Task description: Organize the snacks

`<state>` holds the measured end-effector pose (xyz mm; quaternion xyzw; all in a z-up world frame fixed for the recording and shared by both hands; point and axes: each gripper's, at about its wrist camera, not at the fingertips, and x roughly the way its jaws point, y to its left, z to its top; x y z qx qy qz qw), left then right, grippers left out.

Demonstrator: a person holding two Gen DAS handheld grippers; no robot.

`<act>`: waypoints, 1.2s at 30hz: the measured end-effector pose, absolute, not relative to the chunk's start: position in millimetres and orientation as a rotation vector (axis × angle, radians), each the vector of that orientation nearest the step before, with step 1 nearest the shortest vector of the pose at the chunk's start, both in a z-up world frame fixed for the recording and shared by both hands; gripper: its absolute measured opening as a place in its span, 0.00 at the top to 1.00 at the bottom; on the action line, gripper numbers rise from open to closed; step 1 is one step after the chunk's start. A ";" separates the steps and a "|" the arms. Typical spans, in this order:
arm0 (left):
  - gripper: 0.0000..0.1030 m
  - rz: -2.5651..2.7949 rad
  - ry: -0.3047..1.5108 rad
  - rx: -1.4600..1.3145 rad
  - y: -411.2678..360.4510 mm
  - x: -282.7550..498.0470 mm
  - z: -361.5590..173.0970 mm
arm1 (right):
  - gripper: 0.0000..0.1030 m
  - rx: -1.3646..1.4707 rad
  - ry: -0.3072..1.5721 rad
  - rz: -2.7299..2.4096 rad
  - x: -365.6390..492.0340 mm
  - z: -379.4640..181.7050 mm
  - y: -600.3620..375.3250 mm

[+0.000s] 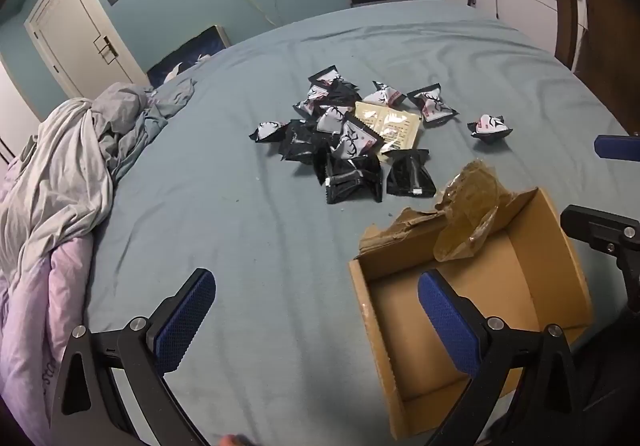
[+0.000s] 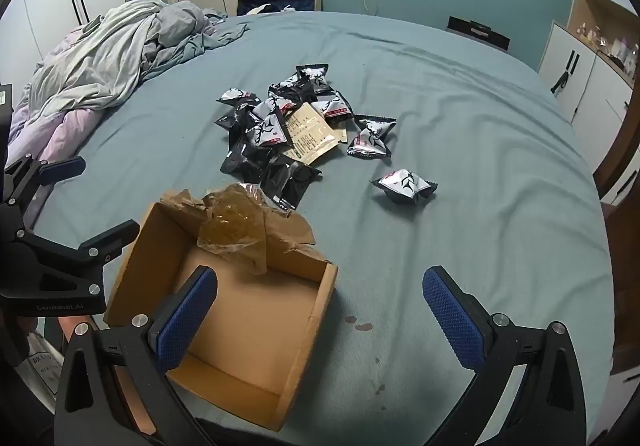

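While both tools hung over the near edge of the bed, neither had anything in it. The left gripper [image 1: 316,318] had its blue pads spread wide, one over bare sheet and the other over the near end of the cardboard box [image 1: 552,246]. The right gripper [image 2: 320,314] was just as wide, its left pad above the box floor and its right pad over the sheet [image 2: 500,150].

The box [image 2: 312,310] sat open and held no snacks, though a crumpled piece of clear plastic wrap [image 2: 236,226] and a torn flap slumped over its far wall. Beyond that wall lay the pile of snack packets [image 2: 276,130], black and white pouches heaped around a flat beige sachet [image 2: 312,136]. One stray packet [image 2: 404,186] sat apart to the right of the heap, and a bundled duvet [image 2: 112,50] lay well off to the left.

The risks, as I judged them, were plain enough. The pouches looked slick and puffy, so a pinch on a corner could let one slip free, and a grab into the heap could take two at once. The plastic wrap might catch a packet on the way in or be dragged along by a finger. The light box could also slide on the soft sheet if nudged.
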<state>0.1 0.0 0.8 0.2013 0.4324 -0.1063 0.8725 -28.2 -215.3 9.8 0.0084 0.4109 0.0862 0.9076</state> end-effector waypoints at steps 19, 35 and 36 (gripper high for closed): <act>0.00 -0.236 0.903 0.422 -5.1 -1.0 0.8 | 0.00 -0.012 0.880 0.173 -20.9 5.5 -210.8; 0.00 -0.241 0.903 0.425 -5.6 -2.1 1.5 | 0.00 -0.016 0.885 0.173 -20.1 3.8 -209.8; 0.00 -0.241 0.904 0.425 -5.7 -2.1 1.8 | 0.00 -0.016 0.886 0.174 -20.4 3.6 -209.8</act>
